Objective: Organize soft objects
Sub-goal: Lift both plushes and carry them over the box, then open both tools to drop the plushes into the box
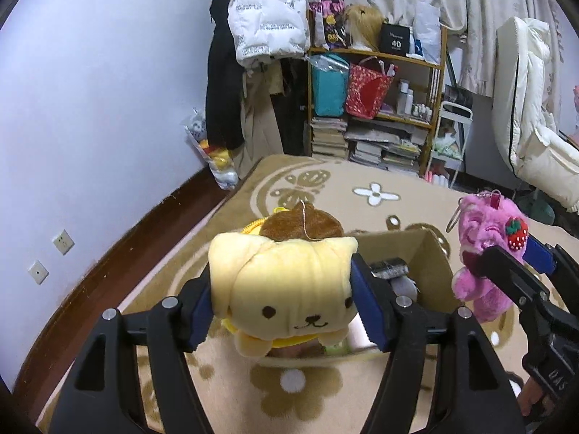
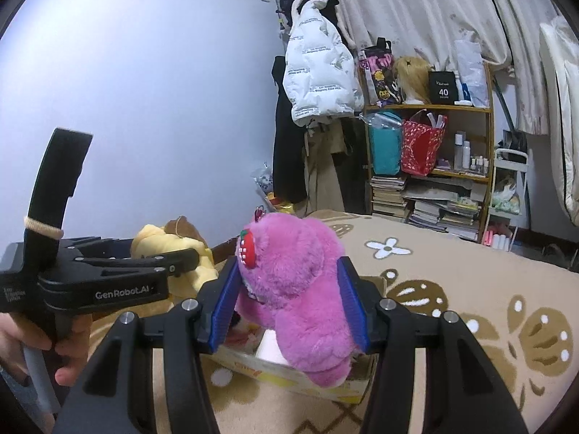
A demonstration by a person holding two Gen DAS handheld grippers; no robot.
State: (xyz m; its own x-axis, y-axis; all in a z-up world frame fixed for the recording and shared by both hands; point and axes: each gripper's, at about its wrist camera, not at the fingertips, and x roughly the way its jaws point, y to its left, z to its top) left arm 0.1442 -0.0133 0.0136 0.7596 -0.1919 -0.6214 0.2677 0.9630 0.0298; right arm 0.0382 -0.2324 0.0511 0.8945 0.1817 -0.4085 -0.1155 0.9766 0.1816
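Note:
My left gripper (image 1: 280,300) is shut on a yellow dog plush (image 1: 282,289) with a brown cap, held above the near-left edge of an open cardboard box (image 1: 430,253). My right gripper (image 2: 287,302) is shut on a pink bear plush (image 2: 293,282) with a red strawberry on it, held above the same box (image 2: 275,369). In the left wrist view the pink plush (image 1: 488,249) and the right gripper (image 1: 506,264) hang at the right, beside the box. In the right wrist view the left gripper (image 2: 181,256) and the yellow plush (image 2: 170,242) are at the left.
The box sits on a beige bed cover (image 1: 325,188) with flower patterns and holds some small items. A wooden shelf (image 1: 376,108) with bags, books and bottles stands behind the bed. Coats (image 1: 267,18) hang on the wall; a white duvet (image 1: 532,126) lies at the right.

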